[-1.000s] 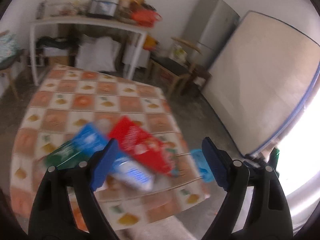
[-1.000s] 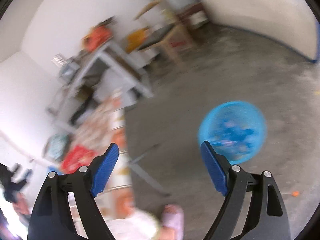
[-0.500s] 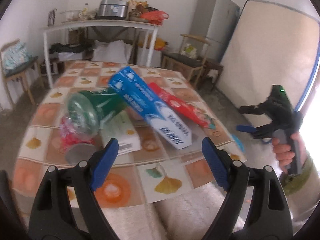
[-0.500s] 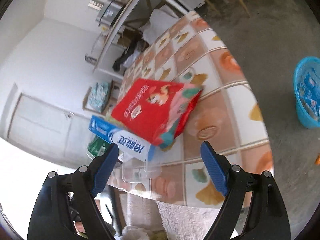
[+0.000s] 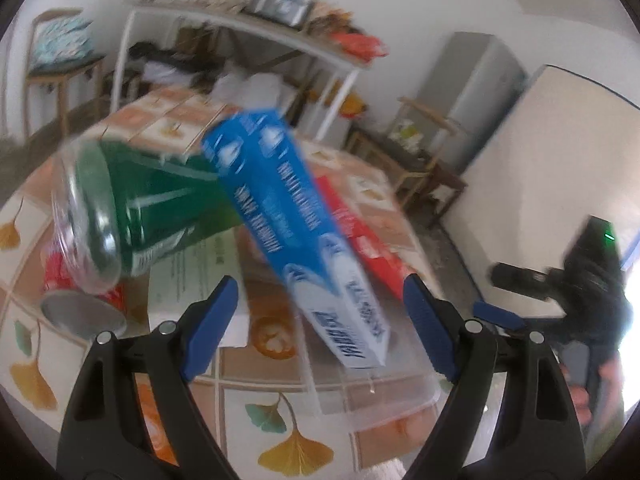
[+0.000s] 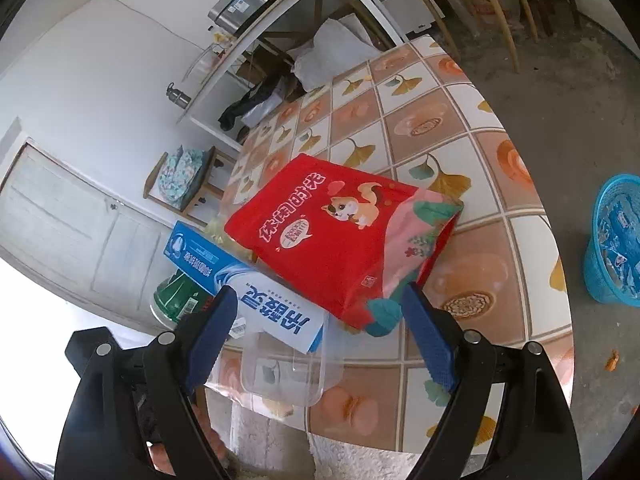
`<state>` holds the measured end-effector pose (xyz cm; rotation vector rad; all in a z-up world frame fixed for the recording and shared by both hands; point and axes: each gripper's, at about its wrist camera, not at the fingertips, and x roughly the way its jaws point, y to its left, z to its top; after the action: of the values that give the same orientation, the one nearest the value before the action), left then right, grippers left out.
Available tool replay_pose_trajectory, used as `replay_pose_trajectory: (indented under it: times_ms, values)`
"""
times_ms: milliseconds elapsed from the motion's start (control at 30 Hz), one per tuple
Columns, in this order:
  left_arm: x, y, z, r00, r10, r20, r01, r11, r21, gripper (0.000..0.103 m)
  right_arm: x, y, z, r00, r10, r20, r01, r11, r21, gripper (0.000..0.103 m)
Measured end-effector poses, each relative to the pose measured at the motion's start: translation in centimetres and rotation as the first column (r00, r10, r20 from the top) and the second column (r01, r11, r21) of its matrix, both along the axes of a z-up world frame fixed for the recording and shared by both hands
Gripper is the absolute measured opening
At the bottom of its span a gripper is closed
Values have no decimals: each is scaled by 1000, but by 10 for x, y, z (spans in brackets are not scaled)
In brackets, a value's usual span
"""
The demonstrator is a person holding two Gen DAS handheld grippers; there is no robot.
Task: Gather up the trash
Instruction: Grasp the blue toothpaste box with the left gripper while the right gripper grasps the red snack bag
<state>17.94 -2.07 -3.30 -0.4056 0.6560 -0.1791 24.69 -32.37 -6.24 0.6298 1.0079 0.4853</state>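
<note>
On the table (image 6: 448, 120) I see uncollected trash: a red snack bag (image 6: 340, 236), a blue box (image 5: 296, 232), a green can (image 5: 132, 208), a red can (image 5: 80, 304) and a clear plastic tray (image 6: 284, 368). Left tool (image 5: 320, 320) and right tool (image 6: 316, 328) are both spread wide, gripping nothing. Blue basket (image 6: 616, 240) on the floor already holds wrappers. My judgement: collection is partly done; five items remain.

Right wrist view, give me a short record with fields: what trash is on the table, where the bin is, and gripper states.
table trash: red snack pouch, blue toothpaste box, green can, clear plastic container
overlap: pouch lies partly over the box
bin: blue basket on the floor, right of the table
right gripper: open, empty
left gripper: open, empty
</note>
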Motion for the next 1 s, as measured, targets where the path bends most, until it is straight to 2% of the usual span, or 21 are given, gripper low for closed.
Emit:
replay_pose_trajectory:
  times_ms: [100,267,500,633,733,833,1000]
  values:
    - [13,-5,-10,999,28,-46,-27,1000,15,80,1,-3,-7,1000,-7,-8,7,1000,8,82]
    - [29,-2,-18,994,44,-96,-50,997,-63,80,2,-13,-20,999,-20,-25,20,999,35,82]
    - [44,5,-18,990,66,-122,-80,991,-110,80,-3,-27,-26,1000,-27,-6,28,998,54,82]
    - [48,11,-16,991,78,-112,-94,985,-145,64,-4,-34,-35,999,-16,-28,19,992,122,82]
    - [47,16,-17,989,85,-117,-106,978,-179,52,-3,-41,-51,996,-22,-83,40,974,222,82]
    - [44,19,-18,991,78,-108,-99,973,-207,44,-1,-48,-69,989,-31,-148,78,943,322,82]
    - [37,17,-15,994,77,-81,-92,975,-203,42,6,-50,-90,976,-38,-213,129,891,435,81]
